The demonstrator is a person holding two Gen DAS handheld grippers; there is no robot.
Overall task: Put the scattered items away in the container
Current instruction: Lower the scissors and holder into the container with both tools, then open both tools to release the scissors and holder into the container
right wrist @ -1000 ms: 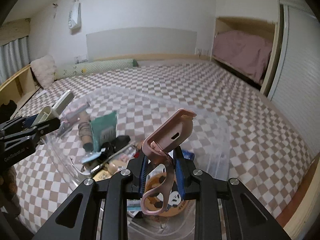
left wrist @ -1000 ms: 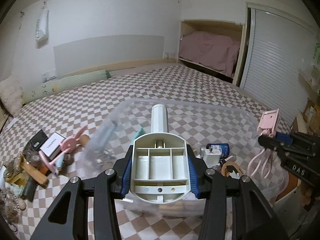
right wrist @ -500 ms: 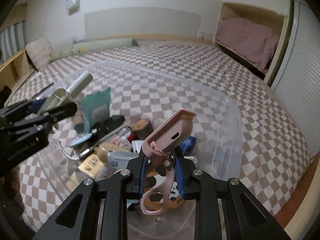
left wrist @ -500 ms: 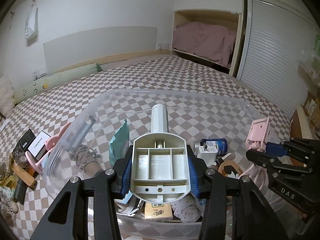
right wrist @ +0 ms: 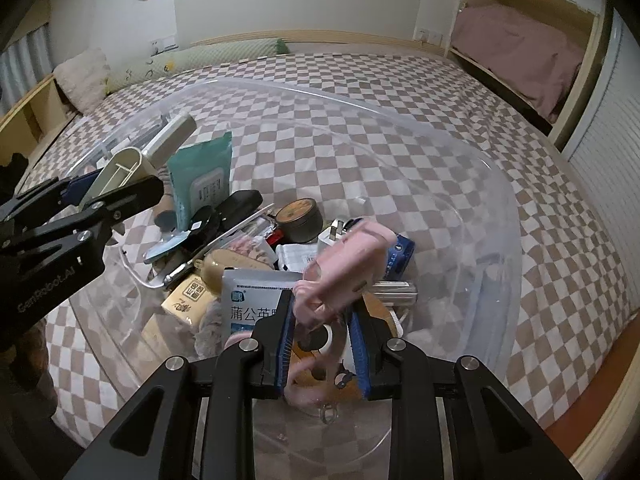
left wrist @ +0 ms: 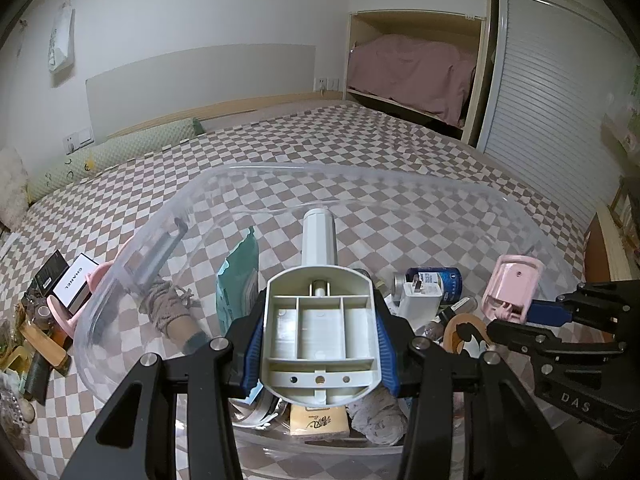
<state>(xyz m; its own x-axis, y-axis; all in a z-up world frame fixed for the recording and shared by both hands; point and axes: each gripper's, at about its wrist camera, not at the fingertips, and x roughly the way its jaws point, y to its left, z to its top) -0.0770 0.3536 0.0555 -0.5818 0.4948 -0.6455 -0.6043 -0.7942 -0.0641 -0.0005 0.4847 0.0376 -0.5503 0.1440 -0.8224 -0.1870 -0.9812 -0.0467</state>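
You've brought both tongs down over the clear container [right wrist: 500, 216] since a second ago. Left tongs [left wrist: 319, 344] clamp the cream holder [left wrist: 319, 332], right tongs [right wrist: 323, 344] the pink clip [right wrist: 348, 268]; both seem ready to release.

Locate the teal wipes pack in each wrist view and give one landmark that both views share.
Left wrist view: wipes pack left of centre, standing inside the clear bin, just left of the cream tool.
Right wrist view: wipes pack upper left, propped up among the clutter.
Shared landmark: the white charger plug.
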